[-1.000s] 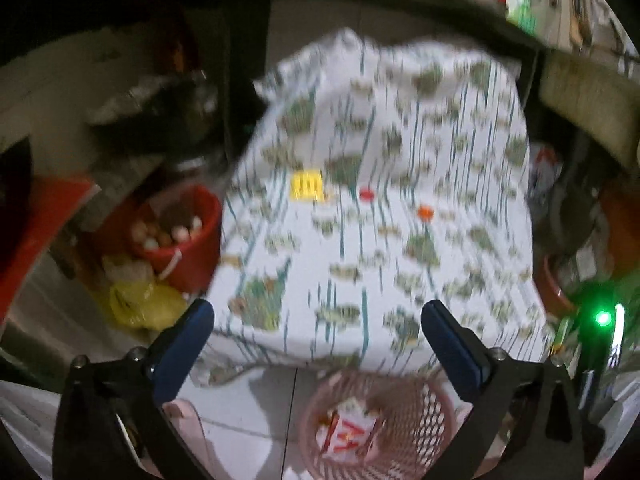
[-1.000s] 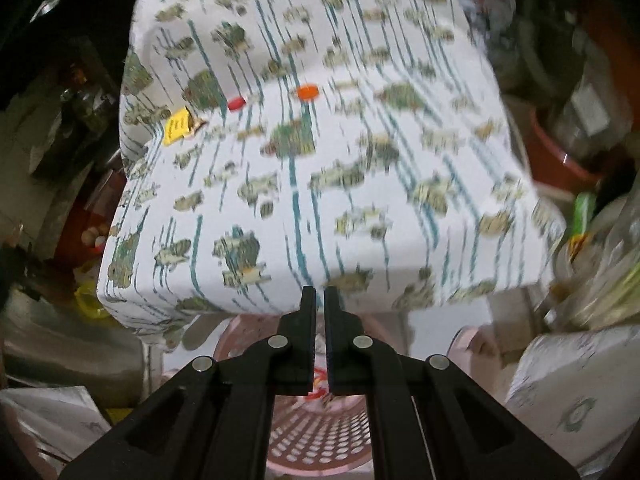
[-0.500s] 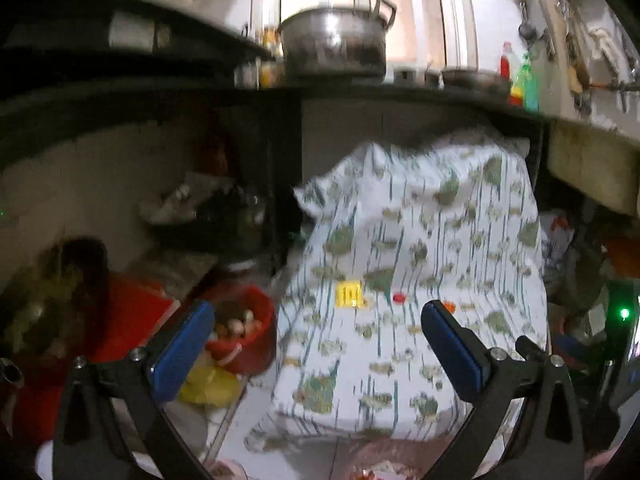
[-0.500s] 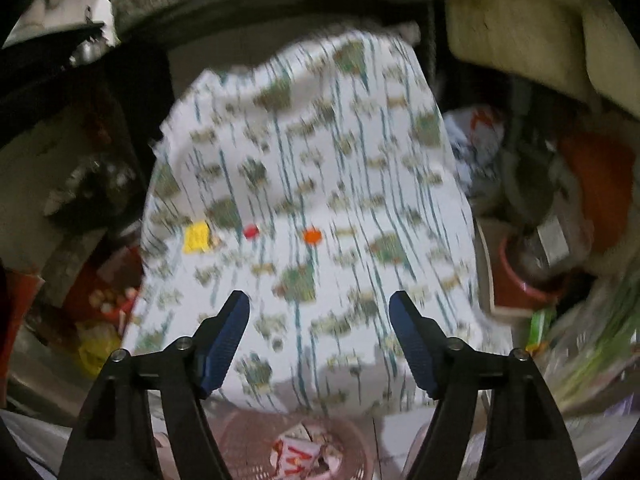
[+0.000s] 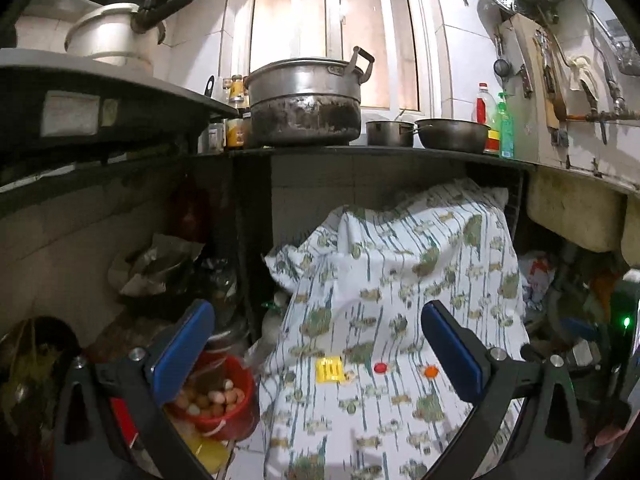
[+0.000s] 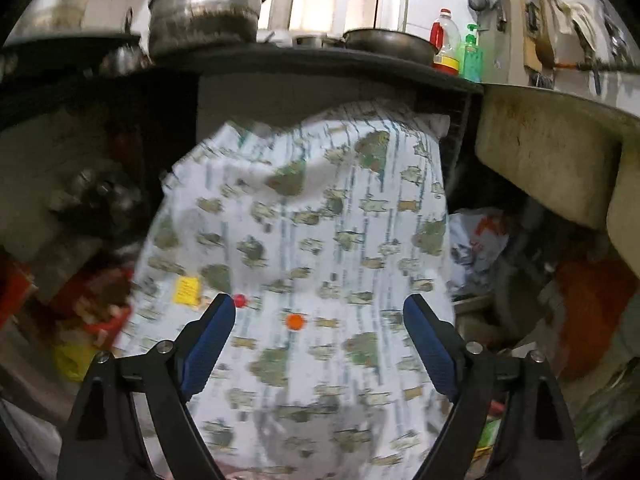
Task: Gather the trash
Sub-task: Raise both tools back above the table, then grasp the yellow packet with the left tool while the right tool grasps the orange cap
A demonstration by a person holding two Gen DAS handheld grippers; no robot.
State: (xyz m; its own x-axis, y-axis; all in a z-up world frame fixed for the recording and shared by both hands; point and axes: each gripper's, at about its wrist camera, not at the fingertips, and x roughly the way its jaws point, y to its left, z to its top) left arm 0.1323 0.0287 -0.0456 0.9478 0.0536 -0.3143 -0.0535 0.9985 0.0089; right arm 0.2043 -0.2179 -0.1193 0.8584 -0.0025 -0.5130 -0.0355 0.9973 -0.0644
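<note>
Left claw (image 5: 318, 346) spread and empty, right claw (image 6: 320, 330) opening, empty, above patterned cloth (image 6: 320, 216).

A printed cloth (image 5: 400, 320) lay soft and matt; the big pot (image 5: 306, 100) was dull, blackened metal; the red bucket (image 5: 228, 412) looked like glossy plastic.

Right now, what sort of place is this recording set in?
Most likely a cramped home kitchen: a big blackened pot and pans sit on a dark counter, a green dish-soap bottle stands beside them, and utensils hang on the tiled wall.
</note>
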